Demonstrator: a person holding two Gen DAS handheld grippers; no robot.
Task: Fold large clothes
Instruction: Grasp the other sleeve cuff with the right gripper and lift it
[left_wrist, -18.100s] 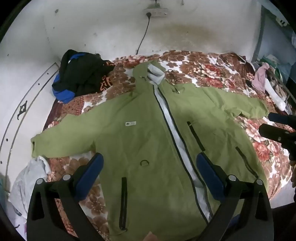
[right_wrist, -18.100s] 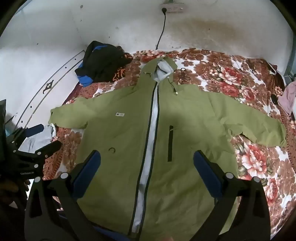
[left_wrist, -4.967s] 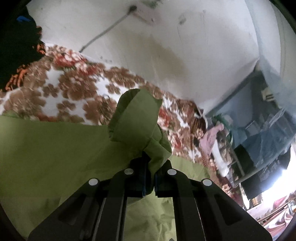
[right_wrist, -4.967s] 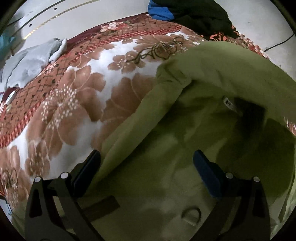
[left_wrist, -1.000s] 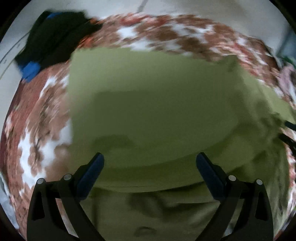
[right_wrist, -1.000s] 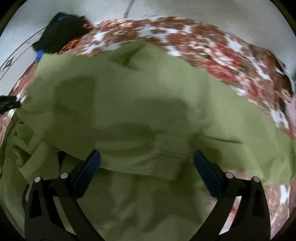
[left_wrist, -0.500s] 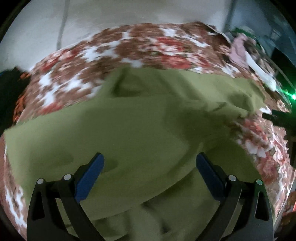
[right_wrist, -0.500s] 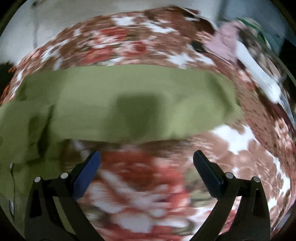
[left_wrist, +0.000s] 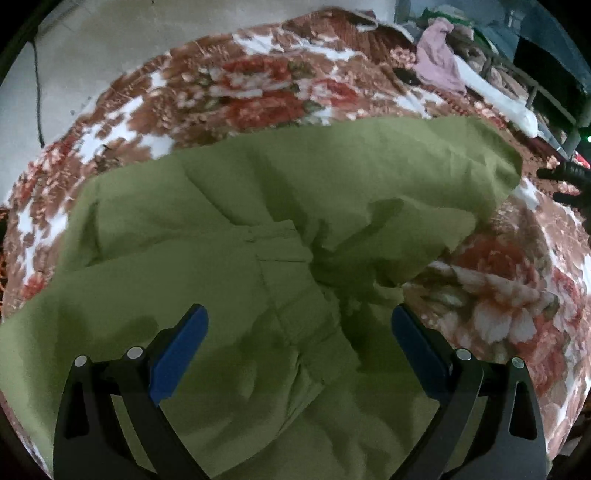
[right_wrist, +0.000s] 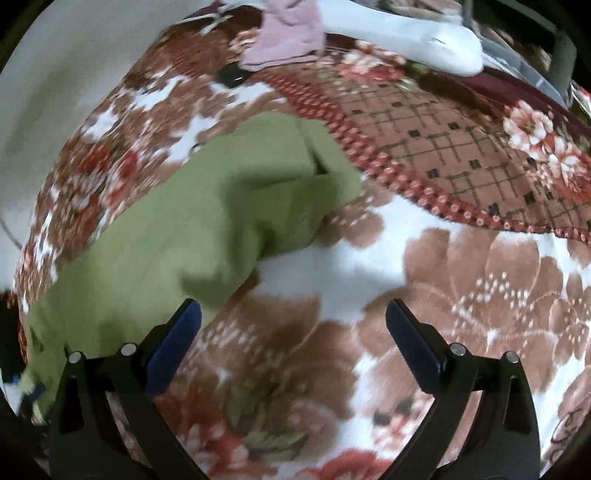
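The olive green jacket (left_wrist: 229, 229) lies on the floral blanket (left_wrist: 266, 92), partly folded over itself, with one sleeve (left_wrist: 436, 184) stretched to the right. My left gripper (left_wrist: 299, 328) is open and empty just above the jacket's body. My right gripper (right_wrist: 293, 321) is open and empty over bare blanket, with the green sleeve (right_wrist: 221, 206) ahead to its left. The right gripper's tips also show at the right edge of the left wrist view (left_wrist: 569, 181), just past the sleeve's cuff.
The floral blanket (right_wrist: 461, 277) covers the bed. A pink garment (left_wrist: 439, 62) and a white one (left_wrist: 498, 99) lie at the far right edge; both also show in the right wrist view (right_wrist: 291, 33) (right_wrist: 406, 29). A small black object (right_wrist: 232, 75) lies near them. A white wall (left_wrist: 110, 44) stands behind.
Both grippers have swung to the right along the jacket. The right gripper now looks past the sleeve's cuff at bare blanket. Both stay open and empty.
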